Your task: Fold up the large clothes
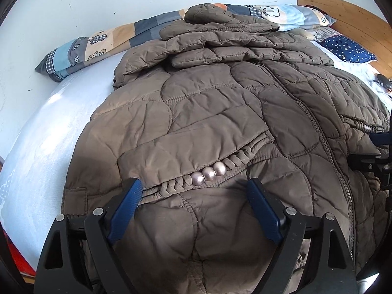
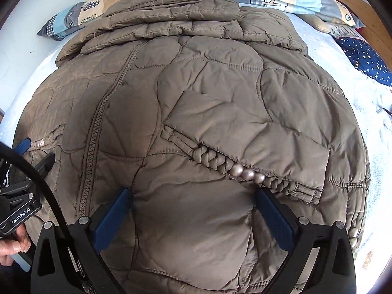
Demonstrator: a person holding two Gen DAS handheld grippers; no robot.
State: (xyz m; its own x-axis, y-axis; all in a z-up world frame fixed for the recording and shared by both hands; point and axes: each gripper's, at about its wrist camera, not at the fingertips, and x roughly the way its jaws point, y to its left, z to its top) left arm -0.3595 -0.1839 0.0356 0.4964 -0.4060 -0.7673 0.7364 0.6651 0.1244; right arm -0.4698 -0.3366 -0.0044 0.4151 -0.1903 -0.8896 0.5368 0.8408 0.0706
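A large olive-brown quilted jacket point(image 1: 220, 112) lies zipped and front-up on the bed, its sleeves folded across the chest near the hood. My left gripper point(image 1: 196, 186) stands open just above the jacket's lower left part, its blue fingers point(image 1: 127, 203) straddling the pocket trim with three silver beads point(image 1: 209, 174). My right gripper point(image 2: 193, 193) is open too, over the jacket point(image 2: 208, 93) at its lower right part, one finger point(image 2: 274, 218) next to that pocket's beads point(image 2: 247, 172). Nothing is pinched in either. The zipper point(image 2: 94, 152) runs between them.
The bed has a pale blue sheet point(image 1: 44, 132). A patchwork pillow point(image 1: 93, 46) lies along the white wall and a navy starred cushion point(image 2: 365, 58) at the right. A wooden headboard point(image 1: 348, 22) rises behind. A hand point(image 2: 12, 245) holds the left gripper body.
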